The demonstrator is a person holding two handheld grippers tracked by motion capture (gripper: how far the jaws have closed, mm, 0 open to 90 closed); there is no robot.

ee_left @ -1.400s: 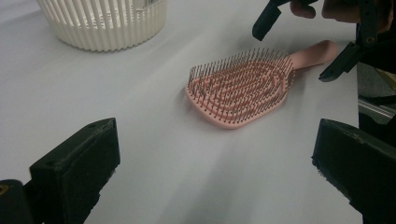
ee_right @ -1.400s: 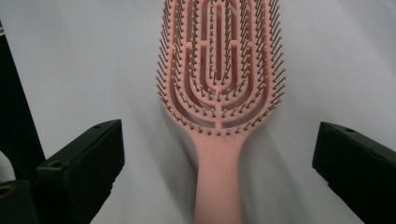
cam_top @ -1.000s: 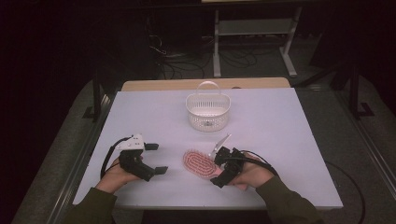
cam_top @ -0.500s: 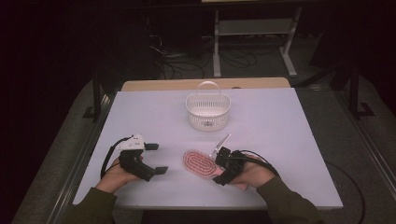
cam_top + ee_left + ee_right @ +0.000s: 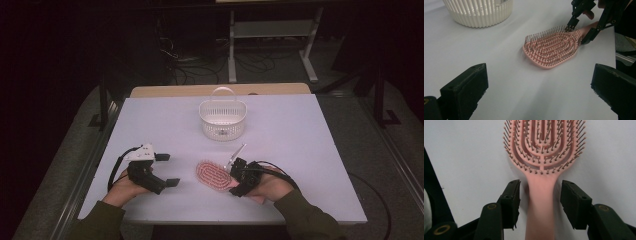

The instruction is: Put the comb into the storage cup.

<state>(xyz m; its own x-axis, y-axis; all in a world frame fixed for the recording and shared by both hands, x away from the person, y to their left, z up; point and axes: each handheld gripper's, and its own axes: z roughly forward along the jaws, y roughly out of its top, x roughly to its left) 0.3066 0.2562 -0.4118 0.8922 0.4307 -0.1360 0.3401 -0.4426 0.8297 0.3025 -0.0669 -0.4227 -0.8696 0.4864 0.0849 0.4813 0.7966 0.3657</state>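
1. A pink paddle hairbrush [image 5: 214,175] lies flat on the white table [image 5: 310,150], bristles up, near the front edge and a little right of centre in the high view.
2. Its oval head points away to the left and toward the basket; its handle runs back toward the person's right hand [image 5: 267,187].
3. The right gripper [image 5: 540,200] straddles that handle. Its two black jaws stand one on each side of the pink handle, just below the head.
4. The jaws have just been closing, with the handle between them. In the right gripper view a narrow strip of table shows on each side between pad and handle, so the pads do not yet press on it.
5. The left gripper view shows the same gripper from the side [image 5: 584,30]: one jaw tip sits by the bristles at the head's edge, the other by the handle.
6. The left gripper [image 5: 162,172] rests low over the table at the front left, well apart from the brush. Its jaws are spread wide and hold nothing; bare table lies between them.
7. A white slatted plastic basket [image 5: 222,120] with a hoop handle stands upright toward the far middle of the table, well beyond the brush. A small dark item lies in it, too small to tell.
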